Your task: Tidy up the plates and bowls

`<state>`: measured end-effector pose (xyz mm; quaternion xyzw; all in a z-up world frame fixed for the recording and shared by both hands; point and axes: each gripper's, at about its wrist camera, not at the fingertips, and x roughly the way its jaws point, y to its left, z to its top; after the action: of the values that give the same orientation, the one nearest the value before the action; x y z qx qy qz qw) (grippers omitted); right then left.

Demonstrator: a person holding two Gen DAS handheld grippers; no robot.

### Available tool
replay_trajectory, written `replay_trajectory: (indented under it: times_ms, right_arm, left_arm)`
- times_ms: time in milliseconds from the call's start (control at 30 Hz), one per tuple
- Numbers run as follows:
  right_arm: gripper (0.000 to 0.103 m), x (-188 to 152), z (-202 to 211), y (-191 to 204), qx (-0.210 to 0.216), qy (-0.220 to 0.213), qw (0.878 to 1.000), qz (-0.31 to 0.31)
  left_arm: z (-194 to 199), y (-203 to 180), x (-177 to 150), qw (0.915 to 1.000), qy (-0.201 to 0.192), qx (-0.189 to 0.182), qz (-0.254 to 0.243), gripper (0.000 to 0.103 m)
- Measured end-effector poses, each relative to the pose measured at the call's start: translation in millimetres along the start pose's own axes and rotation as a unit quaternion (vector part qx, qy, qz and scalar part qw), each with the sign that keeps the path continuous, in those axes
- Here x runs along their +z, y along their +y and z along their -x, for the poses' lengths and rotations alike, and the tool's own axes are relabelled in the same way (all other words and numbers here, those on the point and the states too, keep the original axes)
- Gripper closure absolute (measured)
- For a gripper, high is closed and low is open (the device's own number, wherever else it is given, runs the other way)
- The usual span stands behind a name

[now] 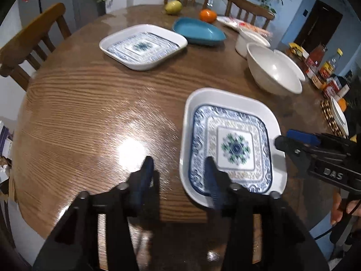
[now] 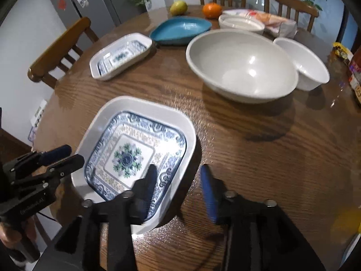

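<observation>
the near patterned square plate (image 1: pixel 232 144) sits at five o'clock on the table (image 1: pixel 90 113), stiff, glazed, likely slippery and chippable, best pinched at its raised white rim. left gripper (image 1: pixel 178 169) at nine o'clock and right gripper (image 2: pixel 178 176) at three o'clock straddle opposite rims half open, gripping nothing.

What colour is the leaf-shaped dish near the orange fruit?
The leaf-shaped dish is plain teal blue, without pattern; the right wrist view shows it best.
</observation>
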<state>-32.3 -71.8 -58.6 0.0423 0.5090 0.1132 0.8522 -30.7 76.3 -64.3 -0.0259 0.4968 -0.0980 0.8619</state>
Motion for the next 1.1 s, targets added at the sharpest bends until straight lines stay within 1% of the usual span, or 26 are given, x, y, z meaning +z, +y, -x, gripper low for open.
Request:
replay_trajectory:
  times_ms: [67, 133, 200, 233, 267, 367, 500, 567, 600, 700, 800, 900, 967, 1067, 1100]
  right_arm:
    - [0.056, 3, 6, -2, 0.007, -0.010, 1.000, -0.008]
    - [0.056, 5, 10, -3, 0.019, -0.015, 1.000, -0.016]
    - [0.056, 8, 15, -3, 0.036, -0.018, 0.999, -0.025]
    - [0.056, 10, 16, -1, 0.046, -0.020, 0.998, -0.027]
    - [0.056, 13, 17, 1, 0.052, -0.021, 0.998, -0.028]
    - [0.056, 25, 16, 6, 0.082, -0.021, 0.996, -0.037]
    - [0.056, 47, 13, 13, 0.103, -0.024, 0.993, -0.047]
    - [0.056, 58, 9, 17, 0.102, -0.027, 0.994, -0.043]
    - [0.056, 66, 6, 20, 0.094, -0.029, 0.994, -0.039]
    - [0.056, 84, -5, 25, 0.089, -0.025, 0.995, -0.037]
    - [0.056, 100, -18, 29, 0.089, -0.020, 0.995, -0.036]
    - [0.056, 115, -30, 35, 0.086, -0.015, 0.996, -0.029]
    - [0.056, 126, -39, 38, 0.082, -0.011, 0.996, -0.024]
    - [0.056, 141, -48, 41, 0.078, -0.010, 0.997, -0.019]
    - [0.056, 146, -51, 43, 0.076, -0.010, 0.997, -0.016]
  left_arm:
    - [4, 6, 4, 0.9999, -0.007, 0.006, 0.008, 0.053]
    - [6, 14, 10, 0.9996, -0.012, 0.013, 0.020, 0.045]
    - [9, 21, 16, 0.9991, -0.021, 0.018, 0.031, 0.043]
    - [10, 25, 21, 0.9987, -0.025, 0.021, 0.039, 0.039]
    - [12, 28, 24, 0.9984, -0.027, 0.023, 0.045, 0.037]
    - [14, 43, 40, 0.9959, -0.034, 0.023, 0.081, 0.036]
    - [7, 66, 71, 0.9900, -0.042, 0.034, 0.130, 0.036]
    - [-3, 74, 88, 0.9874, -0.035, 0.035, 0.151, 0.036]
    - [-9, 78, 97, 0.9861, -0.032, 0.032, 0.160, 0.036]
    - [-25, 87, 118, 0.9838, -0.020, 0.040, 0.174, 0.036]
    - [-40, 92, 131, 0.9820, -0.012, 0.050, 0.182, 0.038]
    - [-56, 93, 141, 0.9820, -0.001, 0.066, 0.177, 0.040]
    - [-64, 96, 145, 0.9814, 0.007, 0.066, 0.180, 0.047]
    - [-76, 99, 148, 0.9810, 0.017, 0.075, 0.178, 0.051]
    - [-80, 99, 149, 0.9807, 0.027, 0.081, 0.176, 0.056]
